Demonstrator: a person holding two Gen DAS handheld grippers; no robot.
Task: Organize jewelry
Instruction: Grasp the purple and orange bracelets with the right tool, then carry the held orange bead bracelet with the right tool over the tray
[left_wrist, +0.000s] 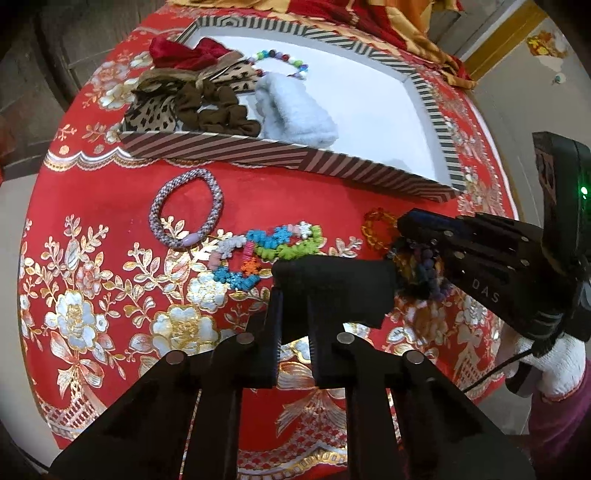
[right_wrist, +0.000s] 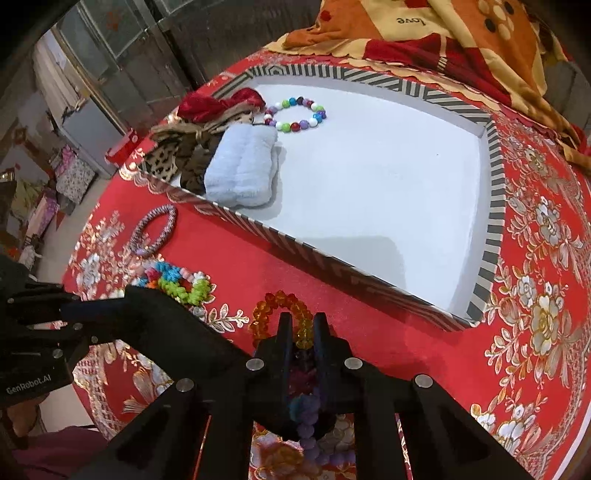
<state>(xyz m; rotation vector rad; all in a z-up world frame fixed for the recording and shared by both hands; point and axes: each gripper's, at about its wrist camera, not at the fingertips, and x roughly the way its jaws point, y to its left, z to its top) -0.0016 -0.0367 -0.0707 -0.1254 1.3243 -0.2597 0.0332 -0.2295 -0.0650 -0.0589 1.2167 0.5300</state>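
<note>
Right gripper (right_wrist: 302, 332) clamps a purple bead bracelet (right_wrist: 308, 424) in front of the striped tray (right_wrist: 493, 206).
Its jaws are narrow on the beads, just beside an amber bracelet (right_wrist: 275, 306) (on the red worktop (right_wrist: 229, 243)); the left gripper's (left_wrist: 293, 314) jaws are closed on nothing.

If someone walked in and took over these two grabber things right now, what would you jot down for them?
Right gripper: shut on the purple bead bracelet, low over the tablecloth, beside the amber bracelet.
Left gripper: looks shut, holding nothing, hovering nearby.
Done: striped tray already holds the scrunchies, a blue fluffy one, and a multicolour bead bracelet.
Left: tray the purple one, then the amber, the flower bracelet and the woven pink bracelet lying on the cloth.
</note>
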